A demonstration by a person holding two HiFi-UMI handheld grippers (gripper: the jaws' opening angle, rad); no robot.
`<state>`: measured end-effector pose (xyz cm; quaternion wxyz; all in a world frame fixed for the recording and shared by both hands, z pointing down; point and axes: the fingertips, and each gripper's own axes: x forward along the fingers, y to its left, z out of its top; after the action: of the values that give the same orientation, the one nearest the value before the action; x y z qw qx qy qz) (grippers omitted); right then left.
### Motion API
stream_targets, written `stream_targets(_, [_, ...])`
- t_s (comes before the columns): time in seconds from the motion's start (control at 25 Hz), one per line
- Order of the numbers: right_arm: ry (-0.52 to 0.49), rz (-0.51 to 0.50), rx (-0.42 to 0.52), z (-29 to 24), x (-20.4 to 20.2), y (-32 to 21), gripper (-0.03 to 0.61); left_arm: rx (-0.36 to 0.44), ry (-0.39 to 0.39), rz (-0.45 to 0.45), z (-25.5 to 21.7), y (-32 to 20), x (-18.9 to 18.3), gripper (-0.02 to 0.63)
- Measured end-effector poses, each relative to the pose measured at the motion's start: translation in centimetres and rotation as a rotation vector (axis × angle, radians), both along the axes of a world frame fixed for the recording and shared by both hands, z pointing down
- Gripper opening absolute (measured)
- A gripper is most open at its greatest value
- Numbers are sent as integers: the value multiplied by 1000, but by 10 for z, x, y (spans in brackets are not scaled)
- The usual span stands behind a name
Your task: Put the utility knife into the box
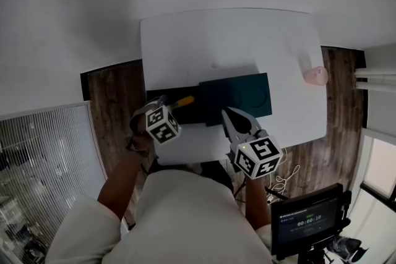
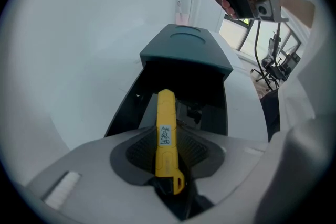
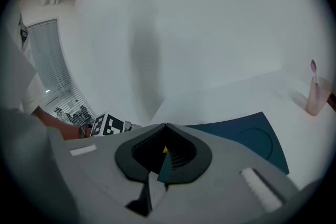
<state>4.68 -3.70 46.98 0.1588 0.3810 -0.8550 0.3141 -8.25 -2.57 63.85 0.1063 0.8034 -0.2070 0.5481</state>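
Shown only in gripper views, the utility knife [image 2: 166,123] is being clamped by left gripper [image 2: 169,150] jaws, the lid [image 3: 252,139] by right gripper [image 3: 165,129] jaws.

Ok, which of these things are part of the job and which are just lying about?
Job: knife in left claw; box; its lid, gripped by right claw.
Lying about: pink cup; screen.

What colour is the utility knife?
Yellow; the utility knife shows best in the left gripper view.
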Motion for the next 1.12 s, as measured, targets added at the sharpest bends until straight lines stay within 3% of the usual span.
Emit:
stream_targets(0.56, [-4, 1, 24, -4, -2, -6, 2, -64, -47, 26, 9, -5, -1, 118])
stream_targets(0.84, [4, 21, 40, -2, 9, -8, 2, -30, 3, -58, 17, -16, -6, 128])
stream_targets(1.12, [18, 26, 46, -1, 15, -10, 2, -34, 34, -76, 17, -21, -2, 161])
